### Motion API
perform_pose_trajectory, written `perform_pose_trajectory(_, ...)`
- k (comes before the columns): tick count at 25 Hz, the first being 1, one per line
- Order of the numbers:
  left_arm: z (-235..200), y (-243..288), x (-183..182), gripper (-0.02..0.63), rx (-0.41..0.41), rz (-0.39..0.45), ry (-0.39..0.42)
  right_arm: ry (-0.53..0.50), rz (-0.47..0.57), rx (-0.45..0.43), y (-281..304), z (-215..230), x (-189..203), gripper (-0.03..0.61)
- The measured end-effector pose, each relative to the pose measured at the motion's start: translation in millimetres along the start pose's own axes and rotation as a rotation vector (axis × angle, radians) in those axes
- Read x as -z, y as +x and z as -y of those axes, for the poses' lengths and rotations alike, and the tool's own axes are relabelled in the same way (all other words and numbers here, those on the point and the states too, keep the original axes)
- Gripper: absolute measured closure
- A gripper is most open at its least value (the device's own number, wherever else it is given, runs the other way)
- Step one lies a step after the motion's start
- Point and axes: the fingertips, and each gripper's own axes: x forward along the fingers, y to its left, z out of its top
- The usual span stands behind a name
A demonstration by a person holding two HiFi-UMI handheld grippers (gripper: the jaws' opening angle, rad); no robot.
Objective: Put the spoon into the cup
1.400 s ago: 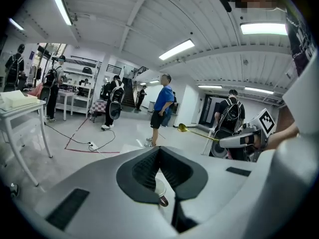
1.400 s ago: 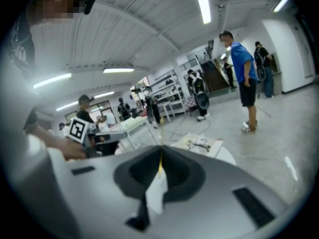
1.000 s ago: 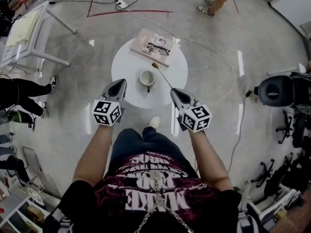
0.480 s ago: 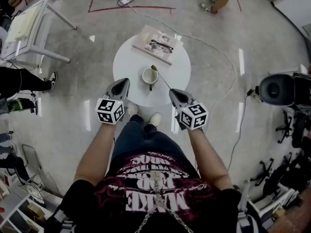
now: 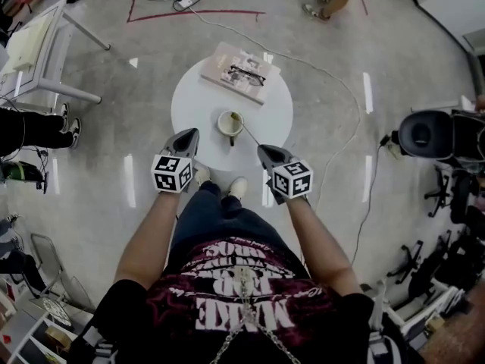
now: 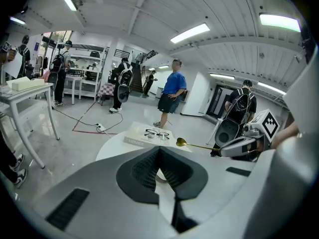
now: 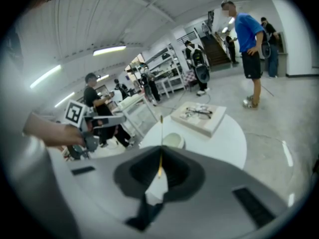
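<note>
A cream cup (image 5: 230,123) stands in the middle of the round white table (image 5: 195,101). My right gripper (image 5: 262,150) is shut on the handle end of a thin gold spoon (image 5: 247,132). The spoon slants up-left, and its bowl hangs over the cup's mouth. In the right gripper view the spoon (image 7: 160,138) runs straight out from the shut jaws of the right gripper (image 7: 160,154) toward the cup (image 7: 170,141). My left gripper (image 5: 189,134) hovers at the table's near-left edge, jaws together and empty. In the left gripper view the spoon (image 6: 182,143) shows beyond the left gripper (image 6: 159,149).
A book with black glasses (image 5: 237,73) on it lies at the table's far side. A white cable (image 5: 342,89) crosses the floor to the right. An office chair (image 5: 428,133) stands at the right and a white desk (image 5: 34,48) at the left. Several people stand around.
Both grippers have come down toward the table. The spoon's bowl has moved from beyond the cup to above its mouth.
</note>
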Motion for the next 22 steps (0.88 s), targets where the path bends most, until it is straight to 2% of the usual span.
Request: perform_pose_trajectory(22,-29.1,43.9,50.0,0.584,0.014,-0.132,-0.035,0.064,-0.198,0.032,54.3,28.3,33.5,0.543)
